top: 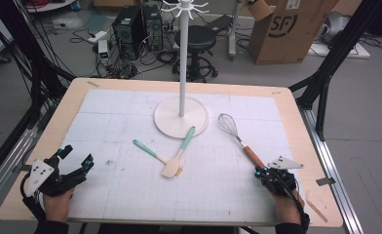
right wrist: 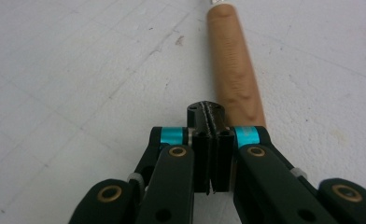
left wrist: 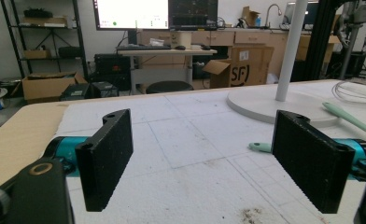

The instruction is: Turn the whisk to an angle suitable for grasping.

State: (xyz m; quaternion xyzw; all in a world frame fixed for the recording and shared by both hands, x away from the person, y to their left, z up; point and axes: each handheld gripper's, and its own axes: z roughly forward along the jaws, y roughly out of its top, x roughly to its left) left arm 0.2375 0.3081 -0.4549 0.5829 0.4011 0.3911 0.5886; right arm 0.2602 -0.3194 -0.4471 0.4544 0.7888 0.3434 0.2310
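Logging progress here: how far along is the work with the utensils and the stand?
Done: nothing; the stand holds no utensils. In hand: the right tool, jaws shut and empty, sits at the whisk handle's end. Left: whisk and both spatulas lie flat; the left tool waits open.

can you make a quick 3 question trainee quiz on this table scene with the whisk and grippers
1. True or false: the right gripper has its jaws pressed together with nothing between them.
2. Which utensil lies nearest the right gripper? A) the whisk B) the wooden spatula C) the teal-handled spatula
3. Fill in: the left gripper has its jaws ____ over the white mat.

Key:
1. True; the whisk's wooden handle lies just beyond the shut jaws.
2. A
3. open, with nothing between them.
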